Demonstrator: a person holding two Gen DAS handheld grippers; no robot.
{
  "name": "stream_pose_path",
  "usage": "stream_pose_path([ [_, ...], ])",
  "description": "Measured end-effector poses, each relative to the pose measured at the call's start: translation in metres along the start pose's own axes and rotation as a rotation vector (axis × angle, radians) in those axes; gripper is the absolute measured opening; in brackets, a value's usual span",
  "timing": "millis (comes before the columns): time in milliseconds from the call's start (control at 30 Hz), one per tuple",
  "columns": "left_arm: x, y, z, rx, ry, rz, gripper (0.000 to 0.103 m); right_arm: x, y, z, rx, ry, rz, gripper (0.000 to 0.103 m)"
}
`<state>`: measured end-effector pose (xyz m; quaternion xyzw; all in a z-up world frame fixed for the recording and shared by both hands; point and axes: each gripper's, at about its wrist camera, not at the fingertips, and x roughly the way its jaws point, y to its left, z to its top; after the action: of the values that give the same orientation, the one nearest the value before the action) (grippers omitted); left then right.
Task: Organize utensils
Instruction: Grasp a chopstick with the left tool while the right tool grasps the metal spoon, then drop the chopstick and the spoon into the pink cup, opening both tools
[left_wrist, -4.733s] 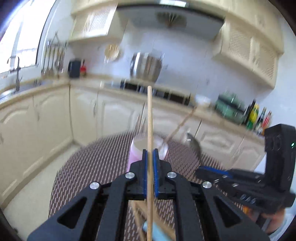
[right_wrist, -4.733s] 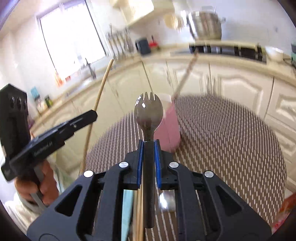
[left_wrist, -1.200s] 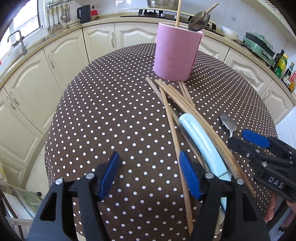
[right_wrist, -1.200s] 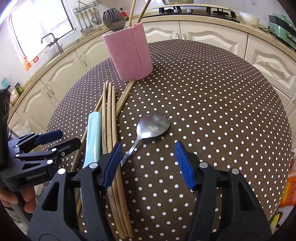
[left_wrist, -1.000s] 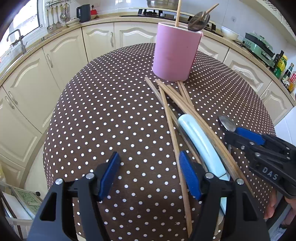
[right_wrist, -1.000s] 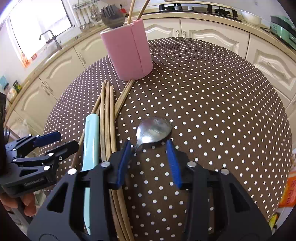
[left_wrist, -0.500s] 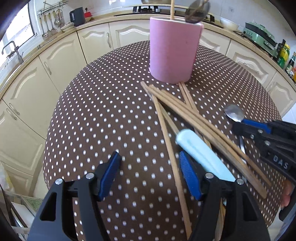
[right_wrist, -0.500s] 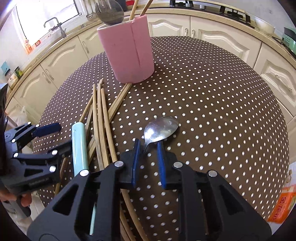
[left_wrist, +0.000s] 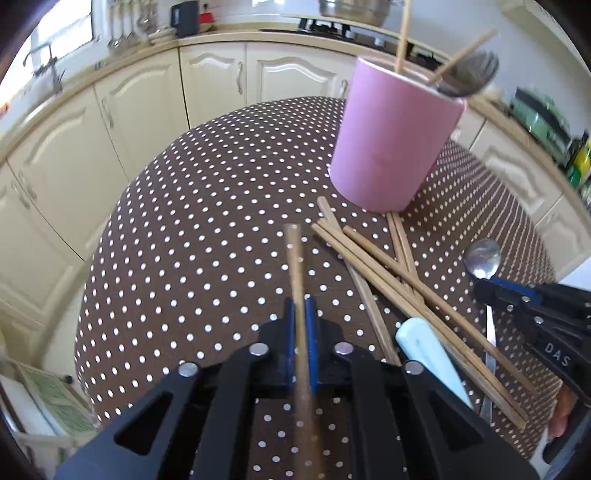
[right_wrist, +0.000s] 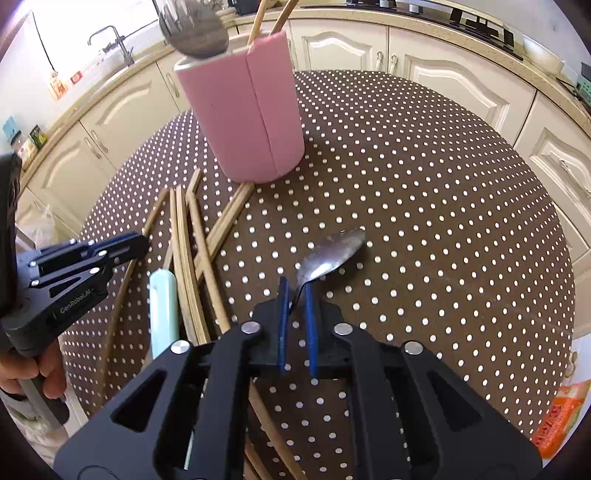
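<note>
Two claws (left_wrist: 300, 314), one pink cup (left_wrist: 391, 147)

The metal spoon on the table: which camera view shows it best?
The right wrist view shows the metal spoon best: its bowl lies in the middle of the picture, and its neck runs between the blue fingers of the right gripper. The left wrist view has it small at the right edge, its handle partly behind that gripper.

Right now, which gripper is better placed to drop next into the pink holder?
Left. The left gripper clamps a chopstick already lifted and aimed near the pink holder; the right gripper pinches the spoon still lying on the table.
</note>
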<state>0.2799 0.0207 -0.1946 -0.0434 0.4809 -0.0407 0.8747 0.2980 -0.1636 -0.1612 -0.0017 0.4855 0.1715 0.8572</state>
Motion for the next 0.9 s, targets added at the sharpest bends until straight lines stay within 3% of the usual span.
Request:
stream_pose_path([
  [133,-0.009,0.011,0.001,-0.051,-0.056,-0.038,0.006,-0.012,-0.009,0.003,0.021,-0.063,0.015,0.005],
  [433,-0.064,0.017,0.017,-0.111,-0.334,-0.198,0.005,-0.058,-0.021,0.007,0.046,-0.258,0.022,0.002],
  [633,-0.098,0.001,0.018,-0.069,-0.515,-0.288,0.006,-0.088,-0.023,0.004,0.058,-0.392,0.022,0.002],
  [900,-0.125,-0.020,0.047,-0.022,-0.707,-0.311,0.006,-0.135,-0.010,0.012,0.003,-0.566,-0.006,0.002],
])
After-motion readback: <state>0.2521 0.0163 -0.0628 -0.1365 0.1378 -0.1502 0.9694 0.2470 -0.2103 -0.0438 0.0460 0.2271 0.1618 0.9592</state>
